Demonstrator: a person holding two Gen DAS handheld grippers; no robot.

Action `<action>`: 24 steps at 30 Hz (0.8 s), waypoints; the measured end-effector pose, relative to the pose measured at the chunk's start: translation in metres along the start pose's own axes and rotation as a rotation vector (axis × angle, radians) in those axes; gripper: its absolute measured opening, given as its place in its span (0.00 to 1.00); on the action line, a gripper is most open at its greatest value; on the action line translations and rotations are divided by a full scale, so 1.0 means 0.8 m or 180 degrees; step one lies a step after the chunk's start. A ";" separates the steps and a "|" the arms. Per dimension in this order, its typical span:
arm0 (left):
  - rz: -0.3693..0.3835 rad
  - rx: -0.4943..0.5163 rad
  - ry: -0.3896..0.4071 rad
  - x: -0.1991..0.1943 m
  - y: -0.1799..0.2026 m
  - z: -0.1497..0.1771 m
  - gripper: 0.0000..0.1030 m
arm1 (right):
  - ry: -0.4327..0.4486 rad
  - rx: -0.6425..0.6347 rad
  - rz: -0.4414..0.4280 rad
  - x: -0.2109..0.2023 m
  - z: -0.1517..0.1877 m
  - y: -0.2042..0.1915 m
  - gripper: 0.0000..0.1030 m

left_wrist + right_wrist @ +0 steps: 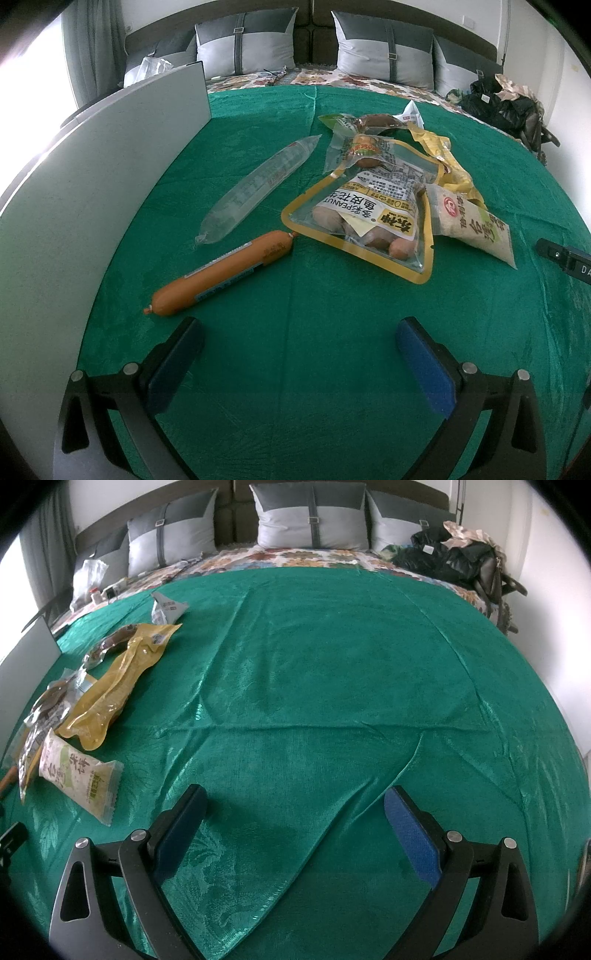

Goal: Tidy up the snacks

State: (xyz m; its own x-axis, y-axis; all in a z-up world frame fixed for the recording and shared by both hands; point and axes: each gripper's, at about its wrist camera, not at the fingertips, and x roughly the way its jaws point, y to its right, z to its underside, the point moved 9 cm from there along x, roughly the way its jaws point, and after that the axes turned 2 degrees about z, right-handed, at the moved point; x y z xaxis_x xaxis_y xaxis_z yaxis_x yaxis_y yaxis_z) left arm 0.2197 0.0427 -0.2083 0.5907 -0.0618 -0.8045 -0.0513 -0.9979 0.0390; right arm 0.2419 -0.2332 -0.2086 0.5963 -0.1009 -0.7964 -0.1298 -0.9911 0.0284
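Snacks lie on a green cloth [295, 350]. In the left wrist view an orange sausage [221, 271] lies just ahead-left of my open, empty left gripper [299, 328]. Beyond it lie a clear-wrapped stick [258, 182], a yellow-edged peanut pouch [369, 221], a rice cracker pack [476, 225] and a heap of smaller packets [369, 136]. My right gripper [295, 805] is open and empty over bare cloth [332, 664]. The rice cracker pack [79, 775] and a yellow pouch [114, 683] lie to its left.
A grey upright box wall [92, 184] stands along the left of the cloth. Pillows [384, 48] and a floral bedspread [295, 557] lie behind. Dark bags and clothes [454, 557] sit at the far right. The other gripper's black body shows at the right edge [565, 258].
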 end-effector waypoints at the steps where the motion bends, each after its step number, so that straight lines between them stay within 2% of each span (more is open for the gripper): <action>1: -0.0001 0.0000 0.0000 0.000 0.000 0.000 1.00 | 0.0000 0.0000 0.0000 0.000 0.000 0.000 0.96; 24: -0.0002 0.0001 0.0004 0.000 0.000 0.000 1.00 | -0.0004 -0.0050 -0.0048 -0.001 0.000 0.000 0.96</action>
State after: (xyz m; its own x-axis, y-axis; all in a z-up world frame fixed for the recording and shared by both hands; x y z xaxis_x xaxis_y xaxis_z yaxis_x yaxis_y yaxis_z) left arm 0.2200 0.0426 -0.2085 0.5917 -0.0613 -0.8038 -0.0511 -0.9980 0.0384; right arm 0.2414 -0.2330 -0.2081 0.5971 -0.0859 -0.7976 -0.1083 -0.9938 0.0259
